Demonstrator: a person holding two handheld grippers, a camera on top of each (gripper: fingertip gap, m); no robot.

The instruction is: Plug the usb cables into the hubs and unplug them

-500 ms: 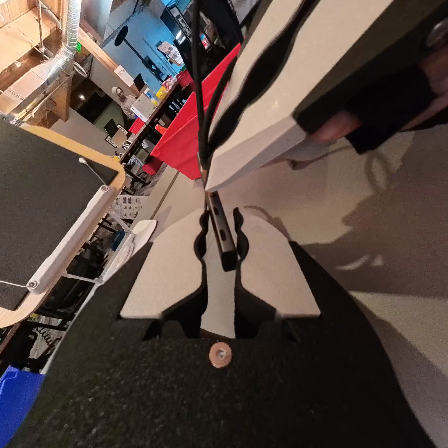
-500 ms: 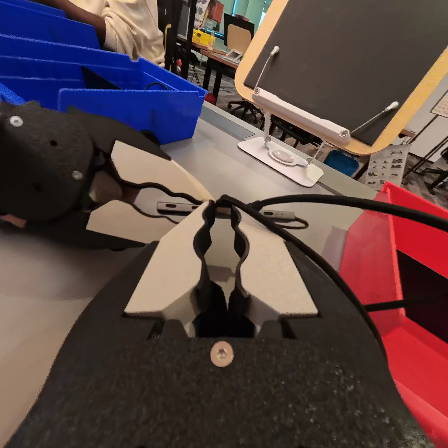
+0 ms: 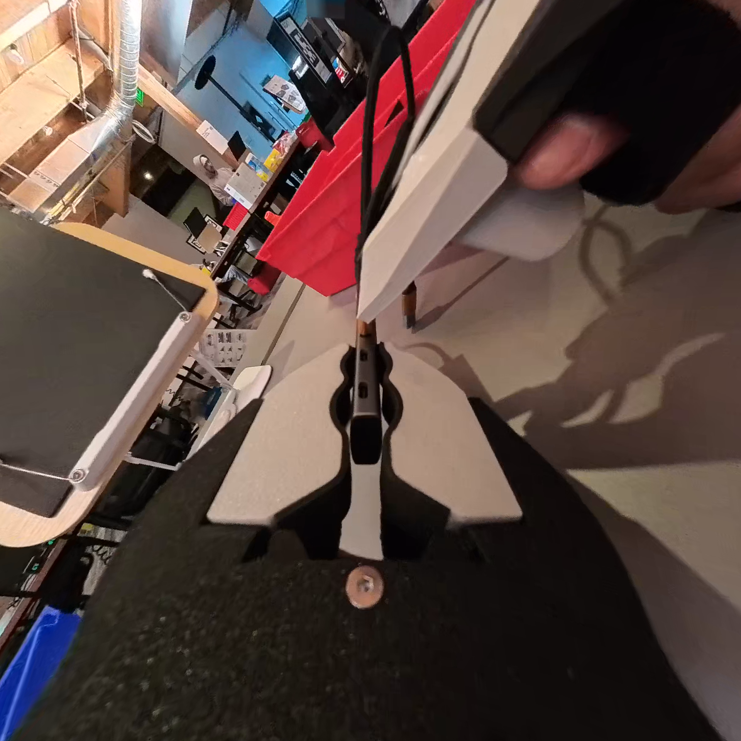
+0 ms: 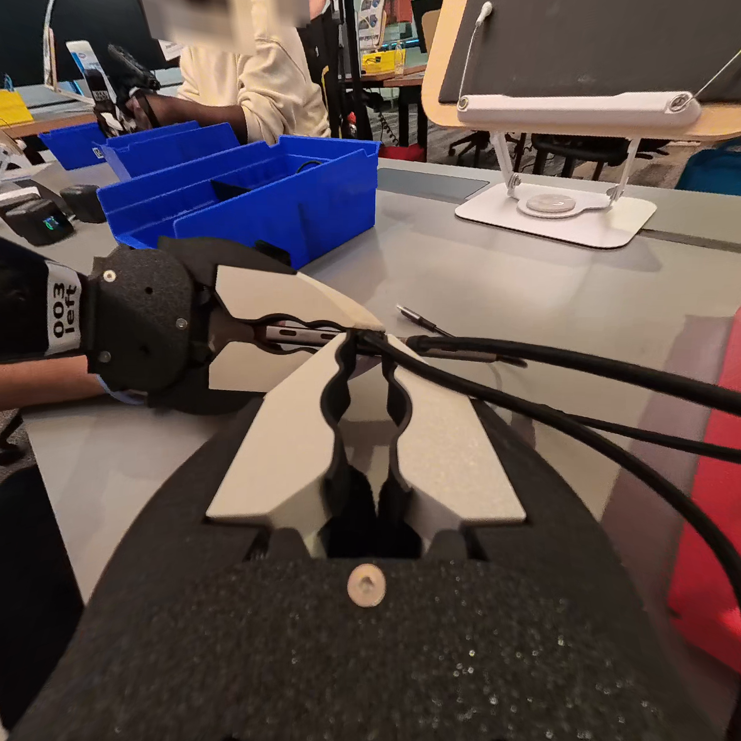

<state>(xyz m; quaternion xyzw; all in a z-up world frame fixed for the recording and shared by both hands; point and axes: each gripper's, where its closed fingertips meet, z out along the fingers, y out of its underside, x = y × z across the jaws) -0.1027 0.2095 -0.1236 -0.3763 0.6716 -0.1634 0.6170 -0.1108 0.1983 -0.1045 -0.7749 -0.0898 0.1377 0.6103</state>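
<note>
While the left gripper [image 3: 365, 377] pinched a slim grey hub [image 3: 364, 395] between its fingers just above the grey table [image 4: 501, 280], the right gripper [image 4: 367, 345] clamped black cables [image 4: 561, 361] at the hub's far end, its tips touching the left one's, between blue bins [image 4: 276, 216] and a red bin [image 3: 320, 224].

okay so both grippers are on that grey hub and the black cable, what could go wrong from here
The left gripper clamps the slim grey hub only by its narrow sides, so it might twist or slip. The right gripper pinches the black cable right at its tips; the grip could slide off. Cable slack runs toward the red bin and could snag.
</note>
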